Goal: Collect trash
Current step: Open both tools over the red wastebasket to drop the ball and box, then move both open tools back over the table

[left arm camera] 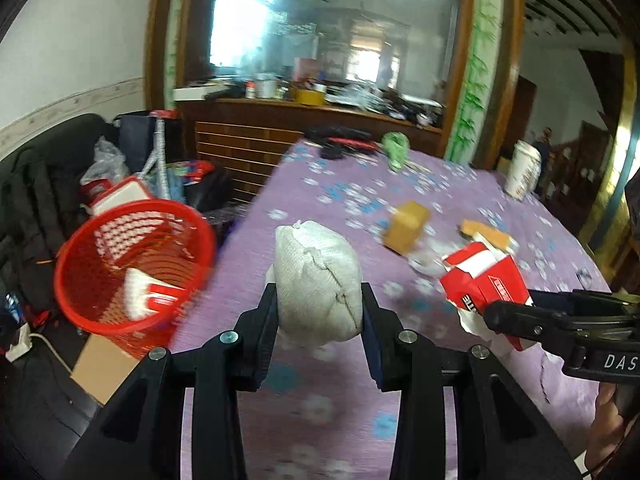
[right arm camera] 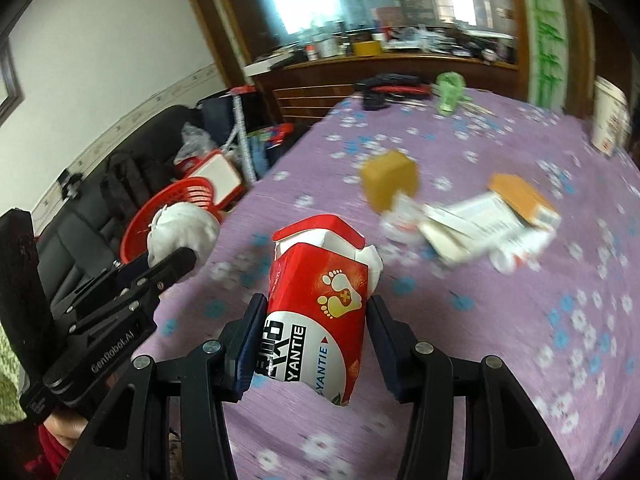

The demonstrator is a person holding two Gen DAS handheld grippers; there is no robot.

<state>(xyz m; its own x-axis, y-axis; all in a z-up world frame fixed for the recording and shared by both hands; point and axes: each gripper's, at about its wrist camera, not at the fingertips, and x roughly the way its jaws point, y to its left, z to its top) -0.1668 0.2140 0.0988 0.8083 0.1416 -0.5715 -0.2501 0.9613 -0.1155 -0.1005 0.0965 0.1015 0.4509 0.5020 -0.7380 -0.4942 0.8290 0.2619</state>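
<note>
A white wad is clamped in the left gripper. A red carton is gripped by the right gripper. The red basket is seen at nine o'clock of the wad.

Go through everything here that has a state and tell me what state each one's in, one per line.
Left claw: shut on the white cloth bundle, lifted off the table.
Right claw: shut on the red carton, top flap torn open.
Red basket: tilted beside the table, already holding some trash.
Brown box: lying loose on the purple tablecloth.
Paper cup: upright at the far edge.
</note>
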